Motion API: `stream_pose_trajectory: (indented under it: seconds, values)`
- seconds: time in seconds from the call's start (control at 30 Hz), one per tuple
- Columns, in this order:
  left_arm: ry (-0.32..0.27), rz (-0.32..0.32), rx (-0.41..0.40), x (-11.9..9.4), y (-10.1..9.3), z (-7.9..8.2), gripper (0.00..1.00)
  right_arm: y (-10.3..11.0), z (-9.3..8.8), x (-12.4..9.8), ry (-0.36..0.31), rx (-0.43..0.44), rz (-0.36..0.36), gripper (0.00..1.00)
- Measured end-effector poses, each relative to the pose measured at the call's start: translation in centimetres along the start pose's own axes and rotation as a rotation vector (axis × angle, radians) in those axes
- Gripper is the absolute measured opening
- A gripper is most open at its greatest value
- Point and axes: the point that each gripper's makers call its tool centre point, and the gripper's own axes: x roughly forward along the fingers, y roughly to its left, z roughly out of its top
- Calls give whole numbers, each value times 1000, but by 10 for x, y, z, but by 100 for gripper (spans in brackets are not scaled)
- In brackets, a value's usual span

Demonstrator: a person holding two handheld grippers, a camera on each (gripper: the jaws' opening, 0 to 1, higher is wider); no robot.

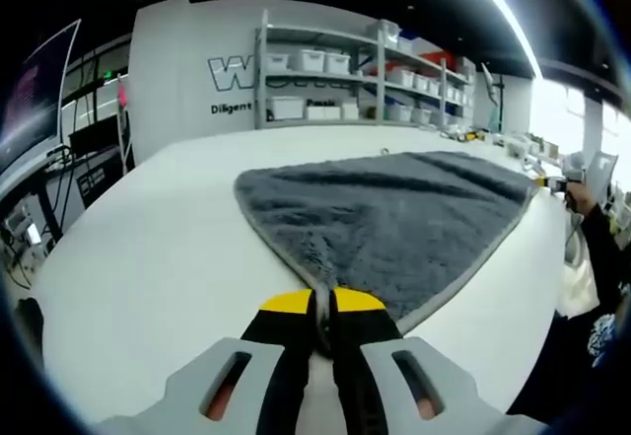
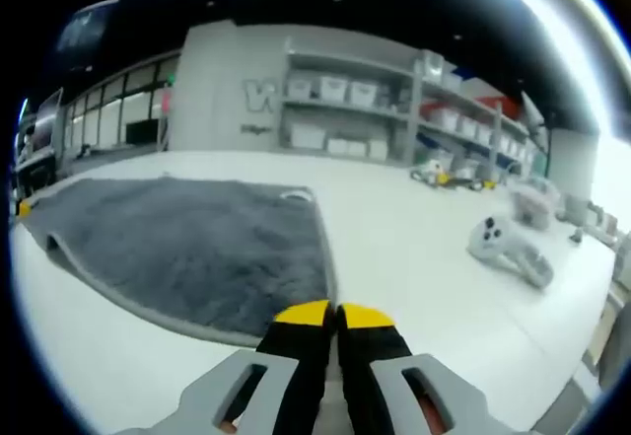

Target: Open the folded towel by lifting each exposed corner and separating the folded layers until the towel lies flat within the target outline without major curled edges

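A grey towel (image 1: 394, 218) with a lighter hem lies spread on the white table (image 1: 158, 257). In the left gripper view my left gripper (image 1: 323, 307) is shut, with the towel's near corner pinched between its yellow-tipped jaws. The far right corner of the towel meets the other gripper (image 1: 548, 184), held by a person's hand. In the right gripper view the towel (image 2: 187, 248) stretches away to the left, and my right gripper (image 2: 336, 313) is shut on its near corner. The left gripper's yellow tip (image 2: 20, 209) shows at the towel's far left corner.
A white hand controller (image 2: 508, 248) lies on the table right of the towel, with small items (image 2: 449, 177) farther back. Shelves of white bins (image 1: 325, 85) stand behind the table. Desks with monitors (image 1: 44, 149) lie off its left side. A dark sleeve (image 1: 601, 257) is at the right.
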Motion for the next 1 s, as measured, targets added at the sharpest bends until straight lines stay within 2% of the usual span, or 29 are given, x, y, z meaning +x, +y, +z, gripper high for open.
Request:
stream_pose_trajectory:
  seconds: [0.33,0.57,0.73,1.0]
  values:
    - [-17,22,-24,-9,17,0,3,-2,-1,-1,15,-27,-13,0]
    - [-23,24,-23,-12,21,0,3,-4,-3,-7,54,-56,-17,0]
    - [-24,21,-20,-16,21,-2,3,-8,-7,-13,60,-41,-13,0]
    - [-31,29,-49,-23,28,-4,2,-9,-8,-18,77,-69,-16,0]
